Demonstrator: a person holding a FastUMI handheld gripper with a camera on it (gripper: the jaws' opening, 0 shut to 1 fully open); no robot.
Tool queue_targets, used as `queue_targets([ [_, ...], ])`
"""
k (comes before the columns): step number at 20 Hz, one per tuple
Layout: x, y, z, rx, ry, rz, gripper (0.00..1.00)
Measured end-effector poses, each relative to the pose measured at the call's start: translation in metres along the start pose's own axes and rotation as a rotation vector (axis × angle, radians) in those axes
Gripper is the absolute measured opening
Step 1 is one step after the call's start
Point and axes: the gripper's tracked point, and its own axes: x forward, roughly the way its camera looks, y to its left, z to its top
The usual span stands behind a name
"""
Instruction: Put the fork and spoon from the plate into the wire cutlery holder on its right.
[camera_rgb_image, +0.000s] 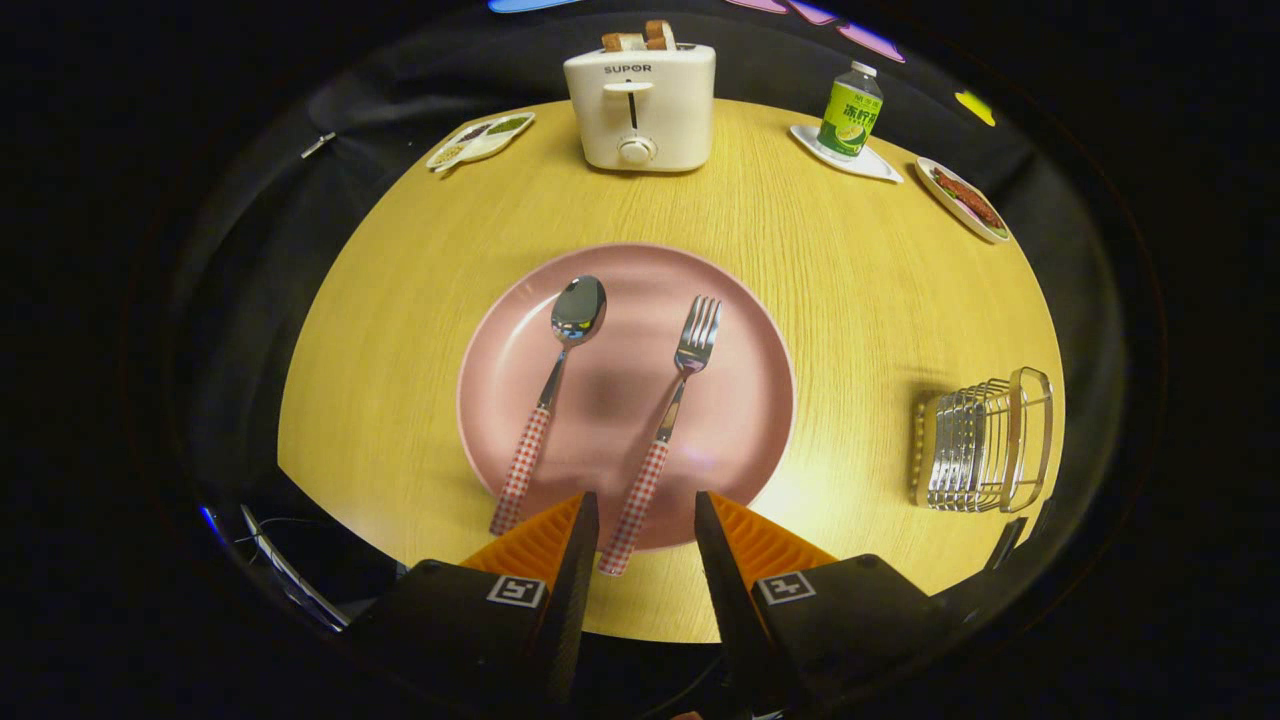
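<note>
Gripper view showed the claw (645, 510) released, its two fingers spread apart and holding nothing, poised over the near rim of the pink plate (745, 400). Between the fingers lay the end of the fork (665, 430), whose checked handle overhung the plate's near rim while its tines pointed across the plate toward the far side. Just left of the fork on the plate lay the spoon (550, 395), also with a checked handle, its end beside the left finger and its bowl near the plate's far left part. The plate sat on a round wooden table (850, 290). Right of the plate, well apart from it, stood the wire cutlery holder (985, 440). Beyond the plate stood a white toaster (640, 105) with bread in its slots; left of the toaster was a divided dish (480, 140), and right of it a green bottle (850, 110) on a small white tray (875, 168), then an oval dish of food (965, 198)
</note>
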Motion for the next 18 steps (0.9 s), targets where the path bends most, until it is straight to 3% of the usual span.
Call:
queue_targets([
  [3,0.013,0.000,-0.003,0.019,0.025,0.000,0.62],
  [5,0.022,0.005,-0.006,0.066,0.061,0.024,0.52],
  [8,0.026,0.003,-0.004,0.124,0.089,0.025,0.28],
  [11,0.027,-0.001,-0.005,0.115,0.101,0.007,0.15],
  [18,-0.007,-0.013,0.025,0.127,-0.032,0.059,0.13],
])
